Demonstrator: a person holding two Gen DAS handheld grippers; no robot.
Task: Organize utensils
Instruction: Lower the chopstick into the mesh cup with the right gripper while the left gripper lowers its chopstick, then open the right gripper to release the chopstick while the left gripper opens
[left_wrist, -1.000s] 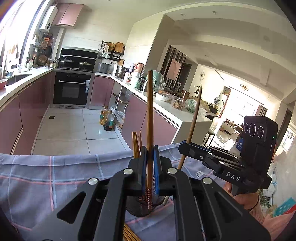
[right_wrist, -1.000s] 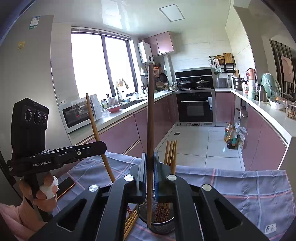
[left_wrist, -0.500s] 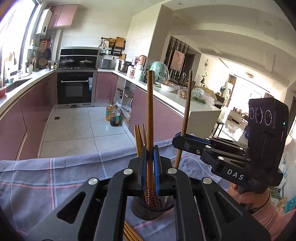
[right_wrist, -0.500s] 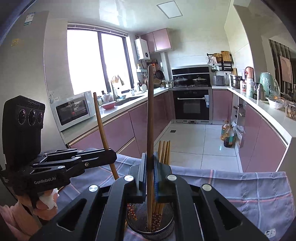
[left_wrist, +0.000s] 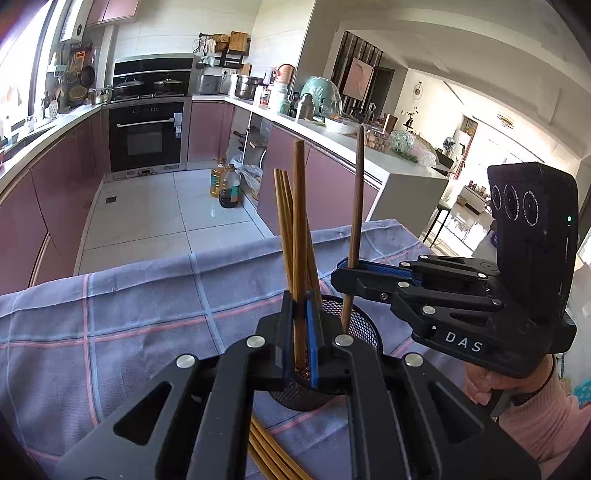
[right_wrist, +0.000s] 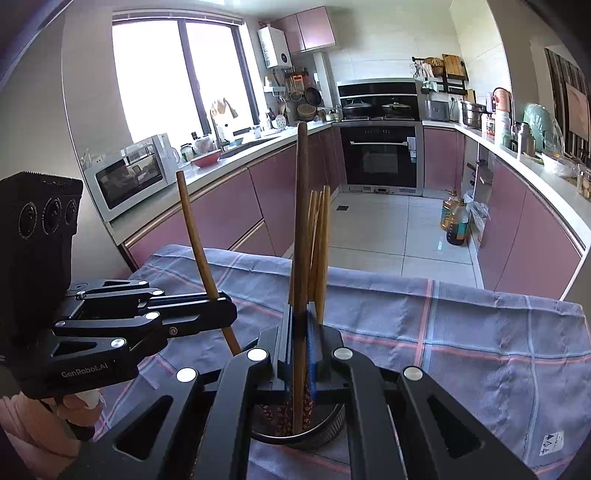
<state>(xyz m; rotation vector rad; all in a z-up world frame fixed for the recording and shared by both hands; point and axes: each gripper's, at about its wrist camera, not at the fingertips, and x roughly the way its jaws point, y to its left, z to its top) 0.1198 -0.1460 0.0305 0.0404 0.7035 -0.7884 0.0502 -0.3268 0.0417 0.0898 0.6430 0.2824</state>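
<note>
A black mesh holder (left_wrist: 364, 328) stands on the checked cloth (left_wrist: 129, 314), with several chopsticks (left_wrist: 282, 225) upright in it; it also shows in the right wrist view (right_wrist: 325, 424). My left gripper (left_wrist: 300, 332) is shut on one upright chopstick (left_wrist: 299, 206) whose lower end is inside the holder. My right gripper (right_wrist: 301, 343) is shut on another chopstick (right_wrist: 301, 206), its tip down in the holder. Each gripper shows in the other's view, the right gripper (left_wrist: 341, 267) at the right and the left gripper (right_wrist: 225, 310) at the left.
More chopsticks (left_wrist: 273, 454) lie flat on the cloth in front of the holder. The cloth (right_wrist: 480, 332) covers the table up to its far edge. Beyond are the kitchen floor, pink cabinets and an oven (right_wrist: 380, 155).
Both grippers have come down with their chopsticks, so the lower ends now sit inside the mesh holder. Both stay shut.
</note>
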